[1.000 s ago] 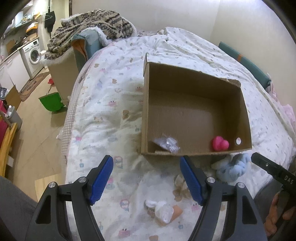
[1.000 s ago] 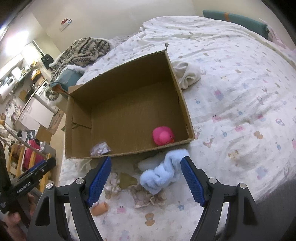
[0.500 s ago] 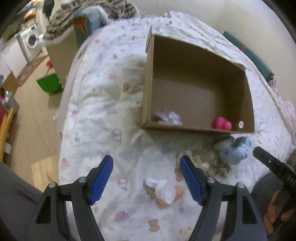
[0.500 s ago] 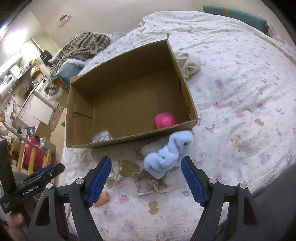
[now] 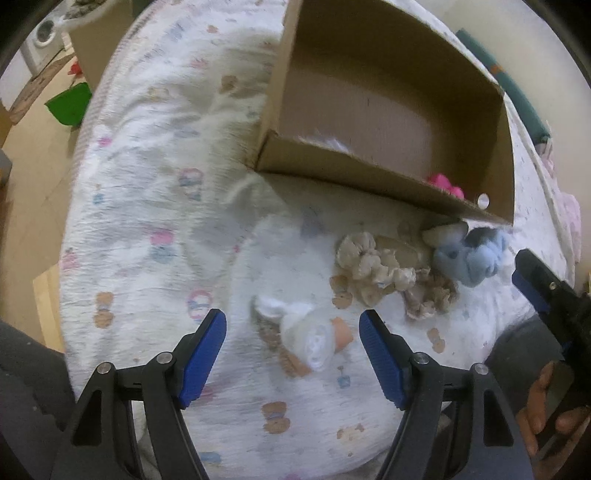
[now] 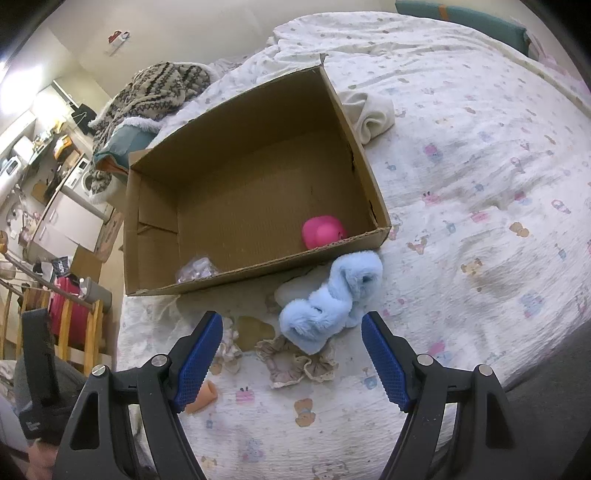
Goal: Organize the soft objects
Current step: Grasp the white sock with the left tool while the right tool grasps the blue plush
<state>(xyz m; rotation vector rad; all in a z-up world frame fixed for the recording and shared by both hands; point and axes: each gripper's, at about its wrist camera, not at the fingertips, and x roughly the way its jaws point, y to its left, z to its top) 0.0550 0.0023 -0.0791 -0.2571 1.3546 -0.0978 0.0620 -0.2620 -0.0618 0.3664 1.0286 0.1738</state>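
An open cardboard box (image 6: pixel 258 273) lies on the bed and holds a pink toy (image 6: pixel 323 230) and a clear plastic bag (image 6: pixel 195 267). In front of it lie a fluffy blue scrunchie (image 6: pixel 328 301), beige scrunchies (image 6: pixel 291 360) and a white-and-orange soft piece (image 5: pixel 314 339). My left gripper (image 5: pixel 291 356) is open, its jaws on either side of the white-and-orange piece. My right gripper (image 6: pixel 291 350) is open just before the blue scrunchie. The box (image 5: pixel 369 173), blue scrunchie (image 5: pixel 469 258) and beige scrunchies (image 5: pixel 380 269) also show in the left wrist view.
A cream cloth (image 6: pixel 373 114) lies right of the box. A patterned blanket (image 6: pixel 159 88) is piled at the bed's far end. The bed's left edge drops to a floor with a green bin (image 5: pixel 70 103) and a washing machine (image 5: pixel 44 35).
My left gripper has dropped down and pulled back toward the white-and-orange piece, which now sits between its jaws. My right gripper has drawn back slightly from the box.
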